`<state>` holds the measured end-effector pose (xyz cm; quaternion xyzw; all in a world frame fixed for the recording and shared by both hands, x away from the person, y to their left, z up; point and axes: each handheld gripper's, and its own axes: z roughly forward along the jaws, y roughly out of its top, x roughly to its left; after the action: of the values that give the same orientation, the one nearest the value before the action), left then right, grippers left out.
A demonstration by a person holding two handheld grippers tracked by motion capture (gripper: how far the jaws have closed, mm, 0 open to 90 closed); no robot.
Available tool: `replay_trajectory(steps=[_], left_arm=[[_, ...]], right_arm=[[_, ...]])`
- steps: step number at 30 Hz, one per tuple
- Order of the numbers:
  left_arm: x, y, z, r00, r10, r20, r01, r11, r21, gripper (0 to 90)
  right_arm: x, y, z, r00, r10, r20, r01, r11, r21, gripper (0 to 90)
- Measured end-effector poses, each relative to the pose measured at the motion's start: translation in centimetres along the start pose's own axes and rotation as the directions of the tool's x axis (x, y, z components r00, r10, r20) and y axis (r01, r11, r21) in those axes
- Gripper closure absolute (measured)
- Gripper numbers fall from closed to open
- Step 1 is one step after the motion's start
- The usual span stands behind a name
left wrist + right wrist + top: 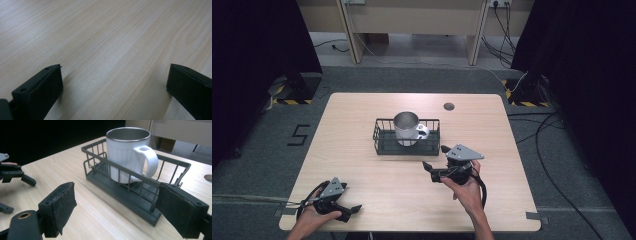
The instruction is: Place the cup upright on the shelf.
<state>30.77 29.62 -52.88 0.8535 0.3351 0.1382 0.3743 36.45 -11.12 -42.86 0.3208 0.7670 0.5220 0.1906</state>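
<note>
A white mug with a metal rim stands upright inside a dark wire basket near the middle of the wooden table; the right gripper hangs just in front of the basket, its 2 jaws spread wide, pinching nothing; the left gripper sits low at the table's near edge, jaws also apart over bare wood.

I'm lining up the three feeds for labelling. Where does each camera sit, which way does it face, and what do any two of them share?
High view: above the person's side, looking forward and down on the table; both forearms, left gripper, right gripper.
Left gripper view: on the left gripper, facing bare tabletop between open jaws.
Right gripper view: on the right gripper, facing the mug in the wire basket.
Shared: high and right gripper views show mug, basket, left gripper.
</note>
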Motion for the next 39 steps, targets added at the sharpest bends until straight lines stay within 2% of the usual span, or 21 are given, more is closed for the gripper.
replay_trajectory(steps=[3,8,26,39], left_arm=[[0.0,0.0,0.0,1.0000,0.000,0.000,0.000,1.0000,0.000,0.0],[0.0,0.0,0.0,1.0000,0.000,0.001,0.000,1.0000,0.000,0.0],[0.0,0.0,0.0,1.0000,0.002,0.004,-0.002,1.0000,-0.001,0.0],[0.0,0.0,0.0,1.0000,0.004,0.005,-0.004,1.0000,-0.001,0.0]], right_arm=[[0.1,-0.2,-0.2,1.0000,0.009,-0.002,-0.009,1.000,-0.006,15.7],[0.5,-1.1,-0.1,0.9999,0.012,-0.009,-0.011,1.000,0.020,15.7],[0.5,-4.4,-0.6,0.9988,0.048,-0.007,-0.047,0.995,0.085,15.6],[0.7,-5.4,-1.3,0.9984,0.056,-0.011,-0.054,0.994,0.091,15.4]])
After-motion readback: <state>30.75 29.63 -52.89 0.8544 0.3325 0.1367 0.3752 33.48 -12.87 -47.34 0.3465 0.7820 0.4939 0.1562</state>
